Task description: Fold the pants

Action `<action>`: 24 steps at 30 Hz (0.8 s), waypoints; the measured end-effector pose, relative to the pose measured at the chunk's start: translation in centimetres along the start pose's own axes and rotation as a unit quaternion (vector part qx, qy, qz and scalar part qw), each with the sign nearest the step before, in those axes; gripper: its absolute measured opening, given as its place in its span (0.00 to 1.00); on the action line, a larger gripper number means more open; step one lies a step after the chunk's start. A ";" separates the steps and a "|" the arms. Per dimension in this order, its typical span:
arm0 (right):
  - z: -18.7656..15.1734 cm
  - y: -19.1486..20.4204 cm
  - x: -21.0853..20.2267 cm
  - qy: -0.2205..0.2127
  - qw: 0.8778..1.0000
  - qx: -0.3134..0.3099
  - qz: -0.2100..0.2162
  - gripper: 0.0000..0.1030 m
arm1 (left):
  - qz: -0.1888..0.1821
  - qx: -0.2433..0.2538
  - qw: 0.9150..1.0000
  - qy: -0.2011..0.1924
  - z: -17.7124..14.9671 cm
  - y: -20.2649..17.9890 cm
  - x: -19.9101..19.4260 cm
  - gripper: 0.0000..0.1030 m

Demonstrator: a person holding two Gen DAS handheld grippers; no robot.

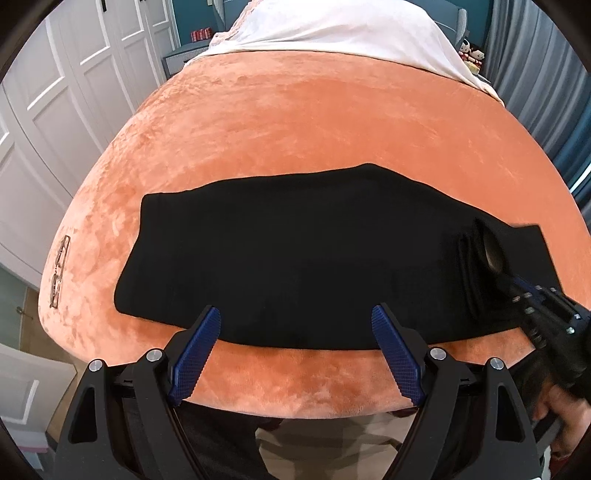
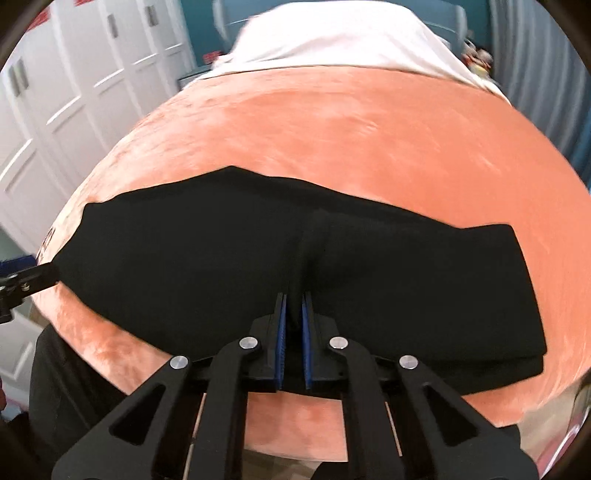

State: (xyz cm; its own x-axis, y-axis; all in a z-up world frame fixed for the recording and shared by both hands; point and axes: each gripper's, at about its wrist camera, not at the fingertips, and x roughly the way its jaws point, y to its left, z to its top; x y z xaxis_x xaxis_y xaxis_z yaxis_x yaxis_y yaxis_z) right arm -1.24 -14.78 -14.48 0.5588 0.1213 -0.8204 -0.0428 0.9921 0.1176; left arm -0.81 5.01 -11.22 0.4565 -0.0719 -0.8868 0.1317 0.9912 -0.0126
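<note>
Black pants lie folded lengthwise across the near part of an orange plush bed cover. My left gripper is open, its blue pads spread wide over the pants' near edge, holding nothing. My right gripper is shut on the near edge of the pants, and the cloth puckers up in a ridge between the pads. The right gripper also shows in the left wrist view at the pants' right end. The left gripper's tip shows at the left edge of the right wrist view.
A pair of glasses lies on the cover left of the pants. A white duvet covers the far end of the bed. White wardrobe doors stand to the left, grey curtains to the right. My legs are below the bed edge.
</note>
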 end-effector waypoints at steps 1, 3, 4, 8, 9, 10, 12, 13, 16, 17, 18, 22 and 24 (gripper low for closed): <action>-0.2 0.5 1.2 0.015 1.000 -0.015 -0.006 0.08 | -0.001 -0.003 1.000 0.003 0.0 0.0 0.1 0.79; -1.5 1.1 4.7 0.058 0.996 -0.053 -0.040 0.13 | -0.006 -0.010 1.000 0.008 0.1 0.1 0.1 0.79; -1.8 1.4 4.6 0.042 0.996 -0.065 -0.046 0.18 | -0.004 -0.011 1.000 0.004 0.1 0.2 -0.2 0.79; -2.3 2.3 1.9 -0.012 0.994 -0.083 -0.069 0.64 | 0.011 -0.009 1.000 -0.016 -0.3 0.6 -0.9 0.81; -2.5 2.4 2.3 -0.011 0.992 -0.097 -0.082 0.60 | 0.011 -0.011 1.000 -0.011 -0.4 0.7 -0.6 0.81; -2.7 2.4 3.1 -0.001 0.990 -0.107 -0.092 0.53 | 0.010 -0.015 1.000 -0.001 -0.5 0.9 -0.1 0.81; -3.1 1.0 5.2 0.023 0.994 -0.084 -0.065 0.38 | 0.007 -0.025 1.000 0.011 -0.5 1.0 0.3 0.81; -3.1 0.5 5.3 0.017 0.996 -0.065 -0.055 0.36 | 0.004 -0.029 1.000 0.012 -0.5 1.0 0.3 0.81; -1.8 0.2 5.4 0.025 0.998 -0.040 -0.044 0.14 | 0.005 -0.027 1.000 0.005 -0.5 1.0 -0.1 0.81; -1.1 -0.4 5.2 0.029 0.999 -0.011 -0.032 0.09 | 0.007 -0.024 1.000 0.003 -0.5 1.0 -0.1 0.81; -0.6 -0.9 4.7 0.029 0.999 0.016 -0.020 0.08 | 0.006 -0.024 1.000 0.003 -0.5 1.0 0.0 0.81; 2.2 -1.7 1.7 0.001 0.995 0.091 0.030 0.08 | -0.001 -0.029 1.000 0.005 -0.3 1.1 0.3 0.81; 3.4 -0.7 1.8 -0.002 0.996 0.082 0.044 0.08 | -0.003 -0.025 1.000 0.009 -0.2 0.7 0.7 0.81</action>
State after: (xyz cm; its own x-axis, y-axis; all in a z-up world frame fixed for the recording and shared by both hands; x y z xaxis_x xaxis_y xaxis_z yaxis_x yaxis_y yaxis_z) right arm 2.59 -15.41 -14.11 0.5624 0.2077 -0.8004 0.0436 0.9592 0.2795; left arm -0.64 5.68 -11.92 0.4392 -0.0769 -0.8951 0.0902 0.9951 -0.0412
